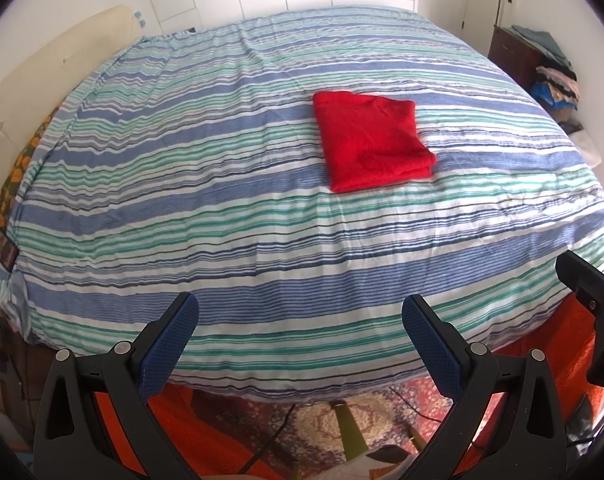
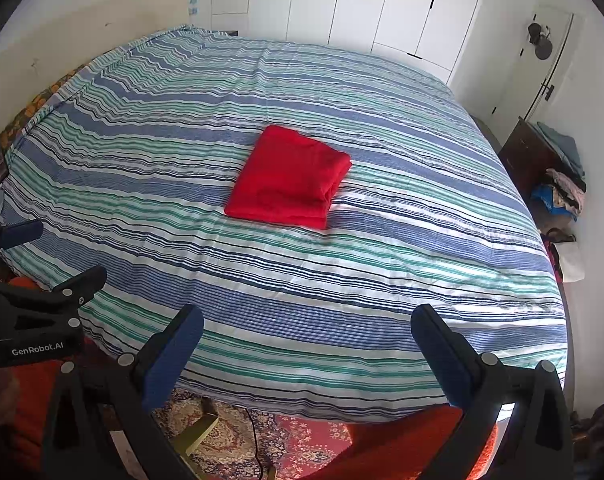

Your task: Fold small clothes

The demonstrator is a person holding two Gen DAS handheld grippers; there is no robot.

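Note:
A red garment (image 1: pixel 371 145) lies folded into a neat rectangle near the middle of the striped bed (image 1: pixel 222 208); it also shows in the right wrist view (image 2: pixel 290 178). My left gripper (image 1: pixel 300 312) is open and empty, held back over the bed's near edge, well short of the garment. My right gripper (image 2: pixel 306 322) is open and empty, also back at the near edge. The right gripper shows at the right edge of the left wrist view (image 1: pixel 589 288); the left gripper shows at the left edge of the right wrist view (image 2: pixel 26 304).
The bed (image 2: pixel 381 280) has a blue, green and white striped cover. A headboard (image 1: pixel 54 64) stands at the left. A dark side table with piled clothes (image 2: pixel 557 176) stands at the right. A patterned rug (image 2: pixel 294 440) and orange fabric (image 1: pixel 541 380) lie below the near edge. White wardrobe doors (image 2: pixel 361 4) line the back wall.

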